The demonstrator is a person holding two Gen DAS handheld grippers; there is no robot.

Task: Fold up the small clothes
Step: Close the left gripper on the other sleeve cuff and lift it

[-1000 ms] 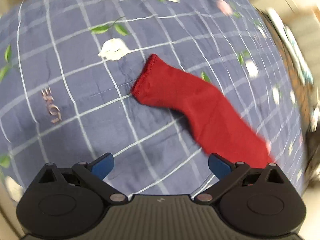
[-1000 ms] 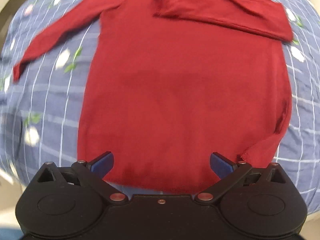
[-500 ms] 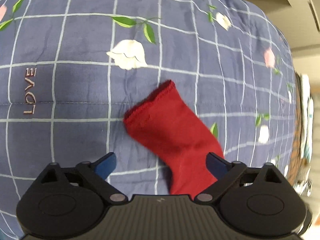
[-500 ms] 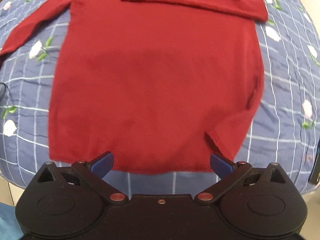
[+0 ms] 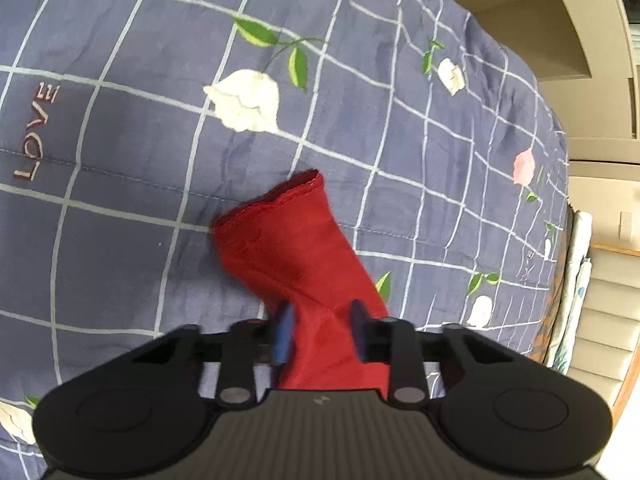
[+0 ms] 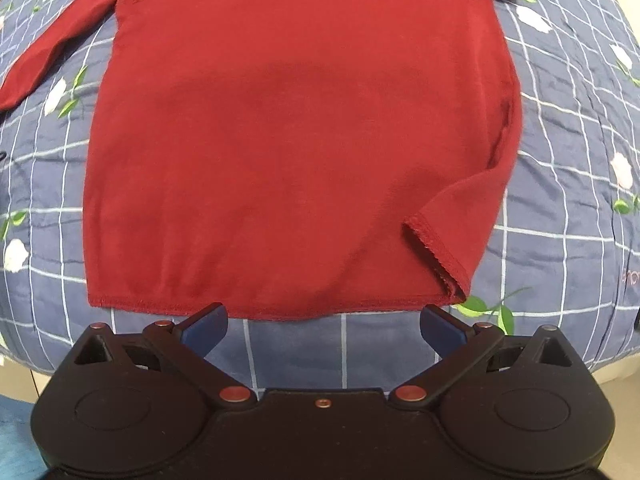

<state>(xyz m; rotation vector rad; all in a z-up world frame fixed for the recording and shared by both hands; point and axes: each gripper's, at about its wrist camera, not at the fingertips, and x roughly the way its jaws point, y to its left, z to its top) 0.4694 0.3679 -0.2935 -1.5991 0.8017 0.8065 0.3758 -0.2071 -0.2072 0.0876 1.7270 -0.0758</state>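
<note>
A small dark red long-sleeved top (image 6: 296, 132) lies flat on a blue checked bedspread. Its right sleeve is folded across the chest at the top, and the hem's right corner (image 6: 436, 256) is turned over. The other sleeve (image 6: 56, 44) stretches out to the left. In the left wrist view that sleeve (image 5: 296, 248) runs from its cuff down between the blue pads, and my left gripper (image 5: 320, 336) is shut on it. My right gripper (image 6: 322, 330) hovers open just below the hem, with nothing between its fingers.
The bedspread (image 5: 120, 140) has white grid lines, printed flowers and the word LOVE. Its far edge drops off toward beige furniture (image 5: 592, 60) on the right in the left wrist view. The bed's near edge (image 6: 24, 364) lies below the hem.
My left gripper moved onto the sleeve and closed on it; it was open before. The right gripper drew back toward the hem and stayed open.
</note>
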